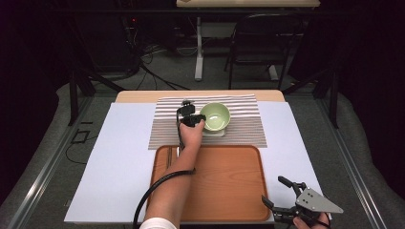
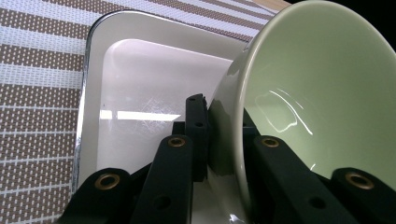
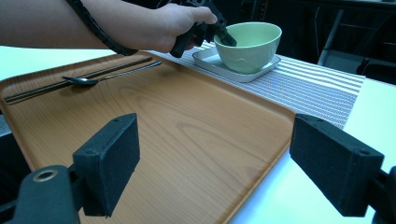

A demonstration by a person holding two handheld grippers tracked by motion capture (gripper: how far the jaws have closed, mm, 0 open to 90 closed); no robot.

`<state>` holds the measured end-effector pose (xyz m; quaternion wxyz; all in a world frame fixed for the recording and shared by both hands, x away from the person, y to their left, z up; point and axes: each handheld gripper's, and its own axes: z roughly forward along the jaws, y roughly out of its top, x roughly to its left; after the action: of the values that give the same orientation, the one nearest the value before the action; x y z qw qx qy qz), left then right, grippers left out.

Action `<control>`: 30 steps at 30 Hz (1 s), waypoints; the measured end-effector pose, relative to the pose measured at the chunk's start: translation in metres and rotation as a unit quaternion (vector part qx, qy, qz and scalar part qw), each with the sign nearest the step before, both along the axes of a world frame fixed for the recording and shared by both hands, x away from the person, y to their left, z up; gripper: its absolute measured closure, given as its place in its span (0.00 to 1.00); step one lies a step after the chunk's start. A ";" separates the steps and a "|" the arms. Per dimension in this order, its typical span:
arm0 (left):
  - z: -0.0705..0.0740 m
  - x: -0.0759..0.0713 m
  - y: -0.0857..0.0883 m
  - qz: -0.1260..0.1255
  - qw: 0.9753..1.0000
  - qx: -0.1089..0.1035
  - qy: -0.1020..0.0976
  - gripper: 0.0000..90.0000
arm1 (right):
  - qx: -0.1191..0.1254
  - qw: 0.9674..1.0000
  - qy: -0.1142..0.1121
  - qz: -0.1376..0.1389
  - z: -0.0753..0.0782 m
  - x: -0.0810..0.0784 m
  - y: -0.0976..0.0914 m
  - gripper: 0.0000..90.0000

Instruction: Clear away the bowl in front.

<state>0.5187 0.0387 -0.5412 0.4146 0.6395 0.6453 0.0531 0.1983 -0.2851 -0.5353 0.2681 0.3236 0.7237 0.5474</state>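
A pale green bowl (image 1: 216,116) stands on a small white square plate (image 1: 216,133) on the striped placemat (image 1: 243,125). My left gripper (image 1: 193,119) is shut on the bowl's near-left rim. In the left gripper view, one jaw of the left gripper (image 2: 224,127) lies outside the wall of the bowl (image 2: 317,93) and the other inside, above the plate (image 2: 140,84). My right gripper (image 1: 273,191) stands open at the table's near right corner. In its own view the right gripper (image 3: 224,158) has nothing between its pads, and the bowl (image 3: 247,44) sits far ahead.
A wooden tray (image 1: 224,186) lies in front of the placemat. Dark chopsticks (image 3: 56,86) and a spoon (image 3: 84,80) rest along its far left edge. A white sheet (image 1: 119,157) covers the table. A chair (image 1: 258,43) and a desk stand beyond it.
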 end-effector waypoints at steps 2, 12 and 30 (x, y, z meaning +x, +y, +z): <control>0.000 0.000 0.000 0.001 1.000 0.000 0.001 0.92 | 0.000 1.000 -0.001 0.000 0.000 0.000 0.000 0.17; 0.001 0.000 0.000 0.000 1.000 0.000 0.004 0.92 | 0.000 1.000 0.000 0.000 0.000 0.000 0.000 0.17; 0.017 -0.003 0.009 0.000 1.000 -0.003 -0.001 0.92 | -0.001 1.000 -0.001 0.001 0.000 0.000 0.000 0.17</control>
<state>0.5156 0.0474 -0.5245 0.4173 0.6378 0.6453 0.0519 0.1986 -0.2853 -0.5352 0.2686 0.3225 0.7241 0.5474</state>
